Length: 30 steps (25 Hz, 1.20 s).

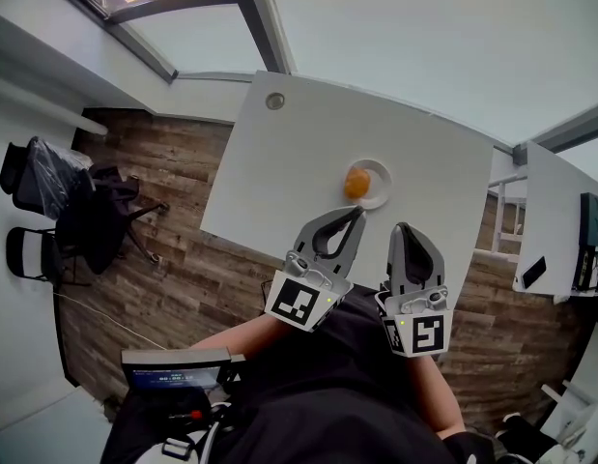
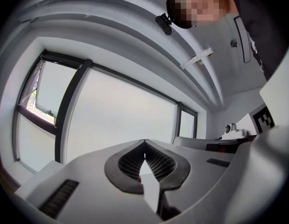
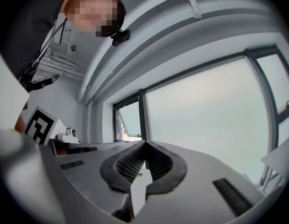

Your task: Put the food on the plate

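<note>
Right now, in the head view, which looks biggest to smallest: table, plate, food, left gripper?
1. Table, by far the largest.
2. Left gripper; it looks bigger than the plate, but it is much nearer the camera, so its true rank is unsure.
3. Plate.
4. Food, the orange lump on the plate.

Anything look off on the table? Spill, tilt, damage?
Nothing stands out. The orange food sits on the white plate, toward its left edge, and the plate lies flat on the white table with no spill visible. Left gripper and right gripper are shut, empty, clear of the plate.
</note>
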Each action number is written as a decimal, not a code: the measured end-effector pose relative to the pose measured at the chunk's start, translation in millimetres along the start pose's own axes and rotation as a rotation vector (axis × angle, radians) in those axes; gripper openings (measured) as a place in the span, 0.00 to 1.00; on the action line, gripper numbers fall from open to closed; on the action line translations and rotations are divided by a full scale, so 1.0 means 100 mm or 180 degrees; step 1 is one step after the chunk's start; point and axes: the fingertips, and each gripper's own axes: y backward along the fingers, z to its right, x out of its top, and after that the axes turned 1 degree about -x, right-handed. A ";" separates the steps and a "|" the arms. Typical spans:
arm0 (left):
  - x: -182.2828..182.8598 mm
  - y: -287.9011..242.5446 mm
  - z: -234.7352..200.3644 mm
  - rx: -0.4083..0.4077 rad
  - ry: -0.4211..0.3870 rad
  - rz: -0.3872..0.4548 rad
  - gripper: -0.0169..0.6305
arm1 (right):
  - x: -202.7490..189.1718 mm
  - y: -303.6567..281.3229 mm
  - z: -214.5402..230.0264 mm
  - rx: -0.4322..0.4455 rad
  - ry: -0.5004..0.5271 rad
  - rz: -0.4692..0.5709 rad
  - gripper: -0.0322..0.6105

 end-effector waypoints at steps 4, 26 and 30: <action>0.04 0.06 0.09 -0.0109 -0.0001 0.0047 0.04 | -0.02 0.01 0.03 -0.0026 0.0005 -0.0033 0.06; -0.06 0.13 0.10 0.0010 -0.0252 -0.0093 0.04 | 0.07 0.09 -0.08 -0.0056 0.0359 -0.0010 0.06; -0.07 0.15 0.12 0.0014 -0.0234 -0.0092 0.04 | 0.07 0.10 -0.11 -0.0033 0.0401 -0.0022 0.06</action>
